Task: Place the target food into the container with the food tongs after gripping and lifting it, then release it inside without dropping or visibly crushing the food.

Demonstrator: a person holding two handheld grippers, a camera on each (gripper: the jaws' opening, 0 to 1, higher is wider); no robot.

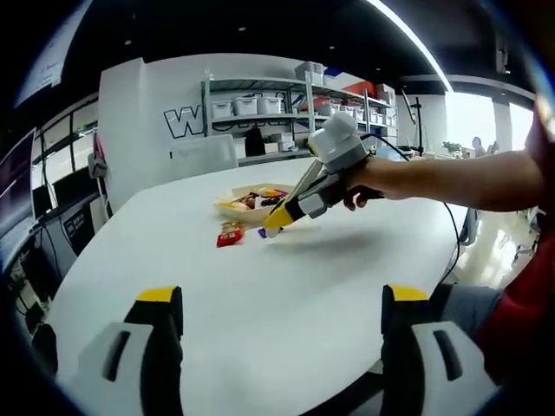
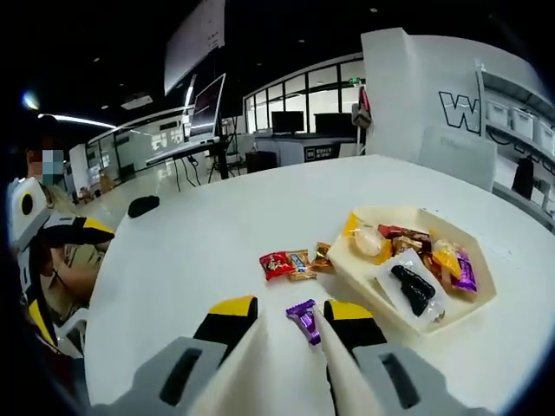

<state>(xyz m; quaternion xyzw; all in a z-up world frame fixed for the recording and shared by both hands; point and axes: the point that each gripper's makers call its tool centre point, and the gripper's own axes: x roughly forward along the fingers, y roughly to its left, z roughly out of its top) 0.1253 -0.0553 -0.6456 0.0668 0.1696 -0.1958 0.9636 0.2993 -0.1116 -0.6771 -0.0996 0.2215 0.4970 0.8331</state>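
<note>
On the left, the left tongs (image 1: 282, 316) hang idle over bare white surface (image 1: 286, 286), jaws spread wide with nothing between them, well back from the food, probably kept out of the way. Ahead of them and to the right, the right tongs (image 1: 276, 221) reach in from a person's hand (image 1: 368, 186), tips down beside the container (image 1: 227, 206).

In the right gripper view, a red packet (image 2: 276, 264) and an orange-wrapped snack (image 2: 301, 264) lie loose ahead of the right tongs, slightly left. Between the tips of the right tongs (image 2: 290, 314) sits a purple-wrapped candy (image 2: 304, 319), apparently the target, lying on the surface; the jaws flank it with a gap, parted rather than clamped, seemingly lined up to close. Just right lies the cream container (image 2: 486, 299), holding assorted sweets, close enough for a short carry.
</note>
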